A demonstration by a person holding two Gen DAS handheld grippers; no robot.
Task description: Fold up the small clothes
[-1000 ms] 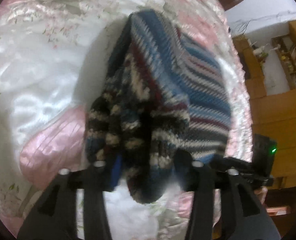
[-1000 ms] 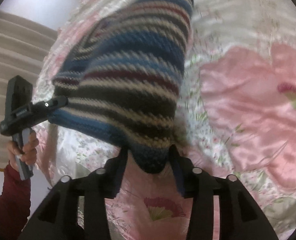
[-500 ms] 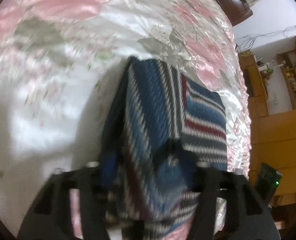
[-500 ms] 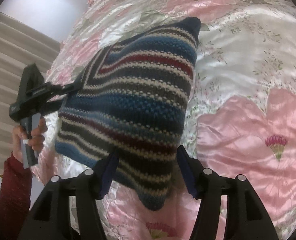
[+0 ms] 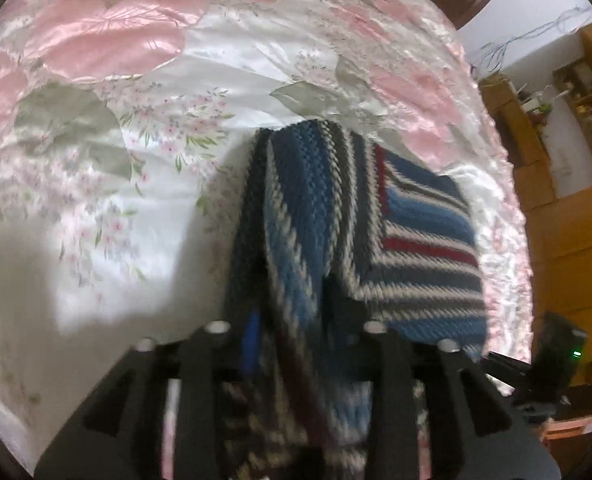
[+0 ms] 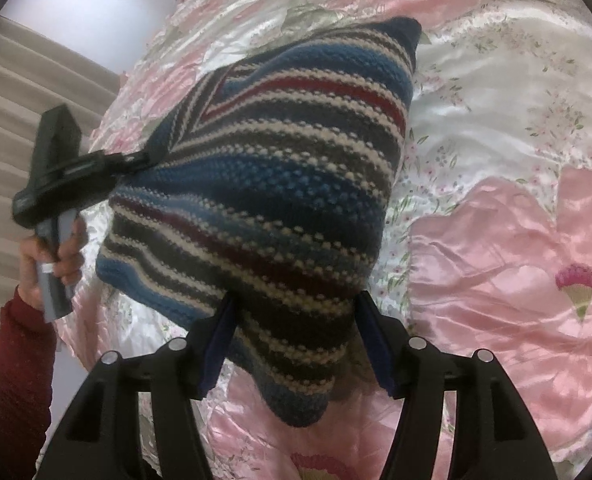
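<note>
a striped knit garment (image 6: 263, 184) hangs stretched between the two claws above a bed spread with a pink and white floral satin cover (image 6: 516, 240). the right claw (image 6: 296, 344) grips its lower corner between blue-padded fingers. the left claw (image 5: 296, 328) pinches a bunched edge; a hand (image 6: 51, 256) in a dark red sleeve holds that tool.

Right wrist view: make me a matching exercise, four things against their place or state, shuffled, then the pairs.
Things:
1. striped knit garment
2. left gripper
3. satin bedspread
4. red sleeve

Place or state:
A. lower left edge of the view
B. spread underneath, pink floral
C. clamped on the garment's left corner
D. held up by both grippers

Pairs: 1-D, 2-C, 3-B, 4-A
</note>
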